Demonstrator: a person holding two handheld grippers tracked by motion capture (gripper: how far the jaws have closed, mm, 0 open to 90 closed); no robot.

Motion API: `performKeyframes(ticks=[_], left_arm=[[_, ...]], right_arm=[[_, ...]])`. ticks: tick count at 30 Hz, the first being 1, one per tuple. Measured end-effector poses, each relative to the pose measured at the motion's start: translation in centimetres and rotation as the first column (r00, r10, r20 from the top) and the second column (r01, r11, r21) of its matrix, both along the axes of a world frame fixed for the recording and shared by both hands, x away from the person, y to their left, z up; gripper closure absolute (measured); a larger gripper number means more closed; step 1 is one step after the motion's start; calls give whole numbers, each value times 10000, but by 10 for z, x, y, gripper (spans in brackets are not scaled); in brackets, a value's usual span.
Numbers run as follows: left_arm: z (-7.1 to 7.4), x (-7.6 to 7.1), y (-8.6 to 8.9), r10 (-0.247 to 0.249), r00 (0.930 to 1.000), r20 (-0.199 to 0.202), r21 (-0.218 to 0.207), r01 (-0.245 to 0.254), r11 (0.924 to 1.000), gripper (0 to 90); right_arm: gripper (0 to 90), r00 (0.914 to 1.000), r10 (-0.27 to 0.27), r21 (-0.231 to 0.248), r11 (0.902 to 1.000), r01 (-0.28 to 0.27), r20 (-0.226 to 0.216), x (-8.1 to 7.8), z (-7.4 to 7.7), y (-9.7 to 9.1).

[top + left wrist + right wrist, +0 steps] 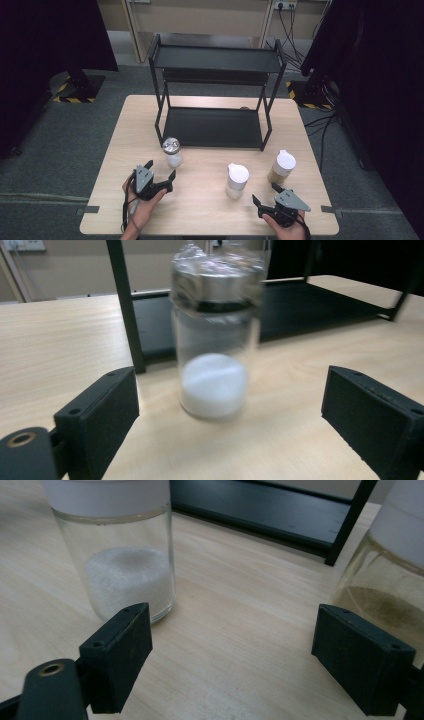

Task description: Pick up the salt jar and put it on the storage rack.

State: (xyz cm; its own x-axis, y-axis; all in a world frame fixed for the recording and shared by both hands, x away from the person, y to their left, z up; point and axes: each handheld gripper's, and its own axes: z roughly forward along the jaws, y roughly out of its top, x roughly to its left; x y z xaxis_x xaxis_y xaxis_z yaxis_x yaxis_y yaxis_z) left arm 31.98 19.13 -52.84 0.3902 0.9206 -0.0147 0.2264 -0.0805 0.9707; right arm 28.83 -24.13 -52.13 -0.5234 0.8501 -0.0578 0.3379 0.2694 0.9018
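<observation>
The left tongs (161, 169) are held wide apart, facing a silver-capped jar (172, 151) without touching it. The right tongs (265, 194) are spread apart near two white-lidded jars (237, 180), gripping nothing.

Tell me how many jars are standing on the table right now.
3: a metal-capped jar before the left gripper, a white-lidded jar mid-table, and a brown-filled jar ahead of the right gripper. More may hide behind the rack.

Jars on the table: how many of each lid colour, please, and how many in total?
Silver-lid jar: 1
White-lid jars: 2
Total: 3
</observation>
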Motion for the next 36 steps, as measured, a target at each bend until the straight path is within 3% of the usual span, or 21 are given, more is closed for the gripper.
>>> performKeyframes(ticks=[3, 7, 11, 18, 26, 36], left_arm=[[-2, -10, 2, 47, 9956, 940, -244, -25, 9997, 78], [-3, -12, 8, 37, 9938, 1107, -804, 52, 9967, 72], [-2, -12, 8, -125, 9967, 797, -803, 190, 9966, 79], [2, -7, 0, -451, 9934, 1055, -663, 523, 9964, 90], [12, 9, -4, -411, 9903, 1328, -583, 492, 9971, 93], [16, 33, -6, -402, 9912, 1264, -205, 432, 9989, 122]], right_arm=[[159, 9996, -118, 297, 9995, 111, 242, -1, 0, -2], [149, 9993, -238, 569, 9981, 221, 294, -2, 0, -4], [145, 9993, -165, 540, 9984, 147, 336, -2, 0, -4], [133, 9995, 1, 600, 9982, -20, 305, -2, 0, -4], [125, 9993, 71, 588, 9982, -93, 365, -2, 0, -5], [122, 9992, 103, 535, 9985, -124, 380, -3, 0, -4]])
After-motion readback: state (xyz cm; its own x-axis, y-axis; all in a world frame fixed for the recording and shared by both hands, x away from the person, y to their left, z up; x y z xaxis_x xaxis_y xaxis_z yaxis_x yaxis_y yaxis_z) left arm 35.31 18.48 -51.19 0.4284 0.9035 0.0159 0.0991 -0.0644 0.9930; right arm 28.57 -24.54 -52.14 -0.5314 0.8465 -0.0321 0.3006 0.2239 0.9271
